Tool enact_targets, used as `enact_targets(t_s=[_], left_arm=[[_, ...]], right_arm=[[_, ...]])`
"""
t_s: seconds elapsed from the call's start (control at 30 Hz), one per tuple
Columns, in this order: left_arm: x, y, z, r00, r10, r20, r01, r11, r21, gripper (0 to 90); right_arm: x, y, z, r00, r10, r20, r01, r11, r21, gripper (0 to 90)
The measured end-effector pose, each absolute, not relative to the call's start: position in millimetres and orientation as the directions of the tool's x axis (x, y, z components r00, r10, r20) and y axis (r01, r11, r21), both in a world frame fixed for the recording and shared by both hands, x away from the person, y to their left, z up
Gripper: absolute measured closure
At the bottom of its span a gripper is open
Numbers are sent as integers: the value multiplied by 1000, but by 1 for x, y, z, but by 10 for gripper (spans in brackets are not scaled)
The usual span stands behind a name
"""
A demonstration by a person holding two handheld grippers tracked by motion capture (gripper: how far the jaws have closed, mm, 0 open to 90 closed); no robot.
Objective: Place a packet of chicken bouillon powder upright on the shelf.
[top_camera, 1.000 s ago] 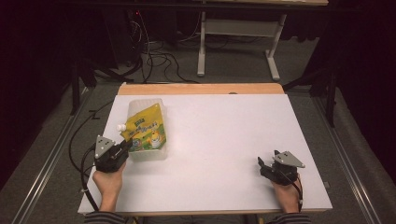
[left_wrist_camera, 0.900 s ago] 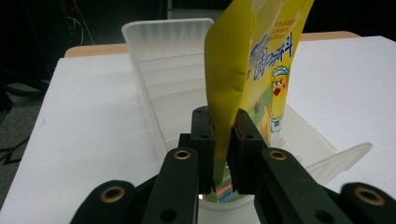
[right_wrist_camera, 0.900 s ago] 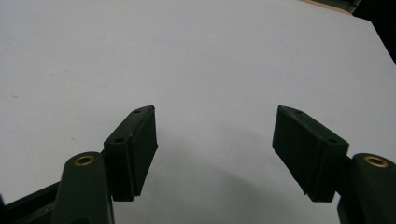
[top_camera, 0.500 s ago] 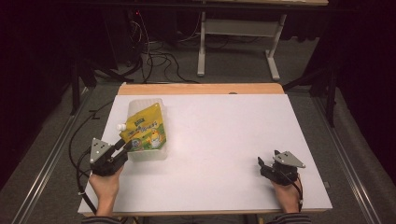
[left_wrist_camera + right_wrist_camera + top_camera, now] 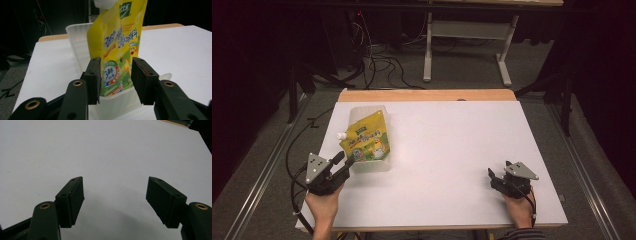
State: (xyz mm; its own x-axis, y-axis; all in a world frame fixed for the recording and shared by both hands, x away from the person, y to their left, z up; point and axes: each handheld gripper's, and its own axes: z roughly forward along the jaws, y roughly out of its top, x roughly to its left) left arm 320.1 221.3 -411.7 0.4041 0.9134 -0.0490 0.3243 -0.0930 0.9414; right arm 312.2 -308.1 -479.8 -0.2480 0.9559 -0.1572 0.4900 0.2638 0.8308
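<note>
**High view: pouch set in the tub, left gripper letting go**

High view puts the left gripper (image 5: pixel 343 161) at about 8 o'clock on the white table (image 5: pixel 452 150), its tips just at the near edge of a clear plastic tub (image 5: pixel 371 165). A yellow spouted seasoning pouch (image 5: pixel 367 137) lies propped in that tub, its white cap (image 5: pixel 341 135) hanging over the tub's 9 o'clock side. In the left gripper view the jaws stand partly apart on either side of the pouch's lower end (image 5: pixel 117 65); a gap shows beside each pad, so nothing is gripped. They have just been opening, with the pouch between them but free of the pads.

The step in hand looks like the release after placing the pouch in the tub. The next move probably calls for drawing the left gripper straight back toward 6 o'clock without catching the pouch's bottom edge or nudging the light tub, which could slide or tip the propped pouch.

The right gripper (image 5: pixel 493 176) rests at about 4 o'clock, well apart from the tub, its jaws spread wide over bare table in the right gripper view (image 5: pixel 115 195) and holding nothing.

Against the frame a second earlier, the left gripper has come back toward the near edge and away from the pouch, which it then reached well over. Pouch and tub lie where they did, and the right gripper has not shifted.
</note>
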Motion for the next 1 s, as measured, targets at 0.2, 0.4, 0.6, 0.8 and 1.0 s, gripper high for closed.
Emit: enact_targets(t_s=[0.2, 0.4, 0.6, 0.8, 1.0], left_arm=[[314, 214, -409, 430, 902, -47, 311, -99, 945, 566], [311, 202, -406, 465, 884, -45, 302, -110, 947, 537], [310, 193, -407, 488, 871, -49, 306, -118, 945, 518], [310, 185, -408, 510, 858, -59, 316, -123, 941, 500], [311, 175, -411, 536, 841, -67, 324, -133, 937, 483]], right_arm=[[312, -308, -480, -246, 956, -157, 489, 263, 832, 310], [312, -309, -480, -248, 957, -154, 487, 260, 833, 311], [312, -309, -480, -248, 957, -153, 487, 259, 834, 312], [312, -309, -480, -248, 957, -153, 487, 260, 834, 311], [312, -309, -480, -249, 956, -153, 486, 260, 835, 312]])
